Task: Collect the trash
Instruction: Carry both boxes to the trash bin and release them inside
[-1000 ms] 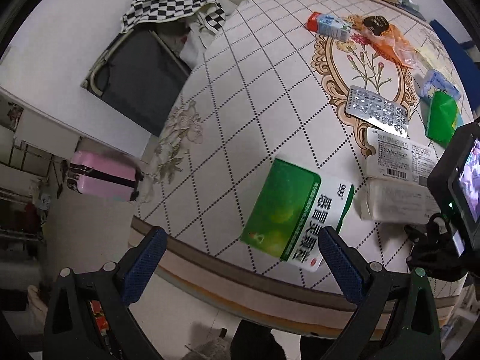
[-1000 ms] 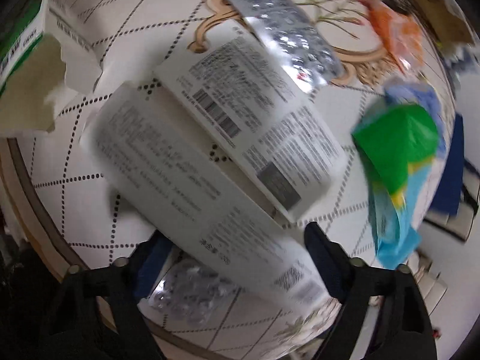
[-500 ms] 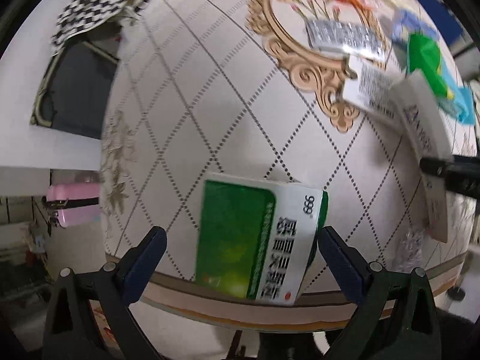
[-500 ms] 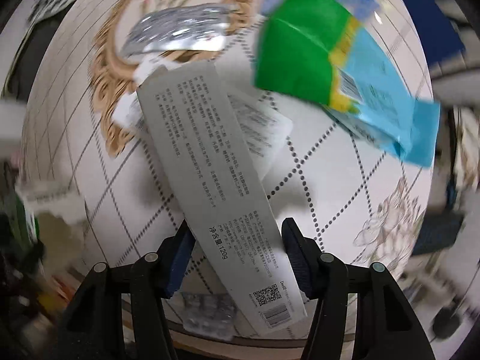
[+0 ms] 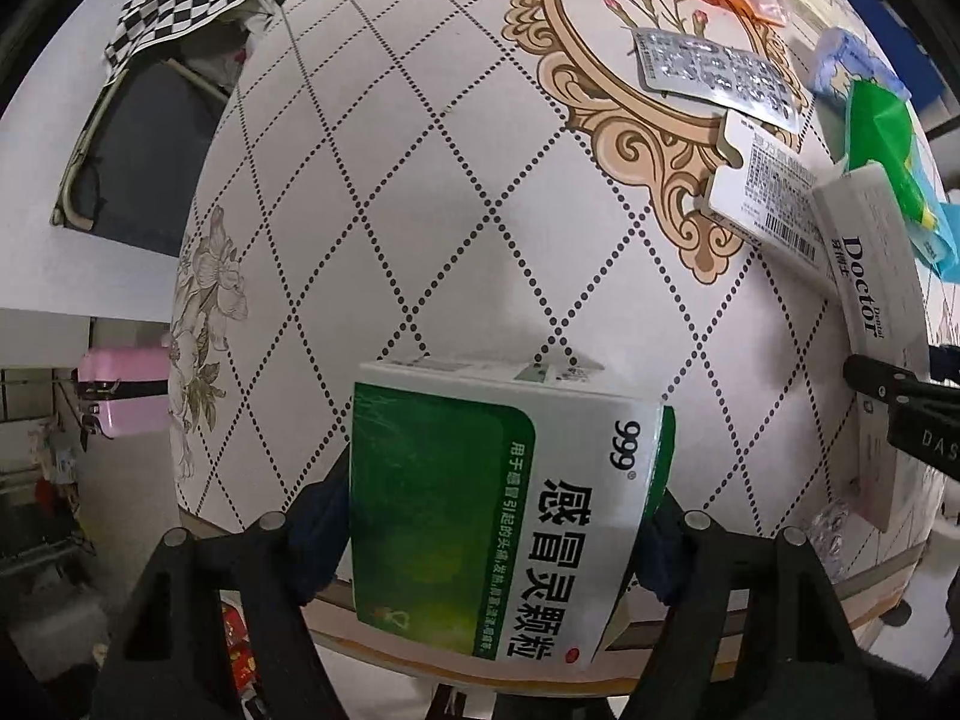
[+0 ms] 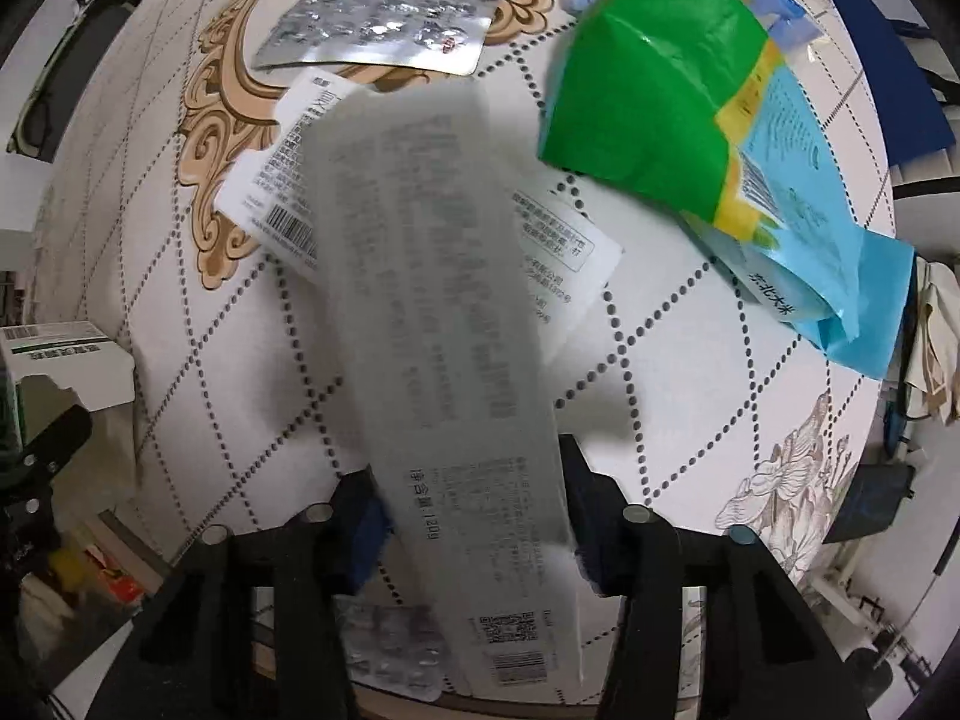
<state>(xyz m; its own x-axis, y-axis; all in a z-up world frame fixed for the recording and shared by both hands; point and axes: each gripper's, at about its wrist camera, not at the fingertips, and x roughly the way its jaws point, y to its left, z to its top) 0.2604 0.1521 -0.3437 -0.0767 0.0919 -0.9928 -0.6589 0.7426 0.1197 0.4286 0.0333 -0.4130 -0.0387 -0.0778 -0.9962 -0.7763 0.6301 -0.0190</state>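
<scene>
On the patterned table, the left claw is closing on a green-and-white medicine box at the near edge; its pads touch both sides of the box. The right claw is closing around a long white toothpaste box, which is blurred and angled up off the table. Beneath that box lies one flat white carton, partly covered. Two silver blister packs show: one beside the carton, one at the table edge under the claw. One green-and-blue bag lies just beside the toothpaste box.
</scene>
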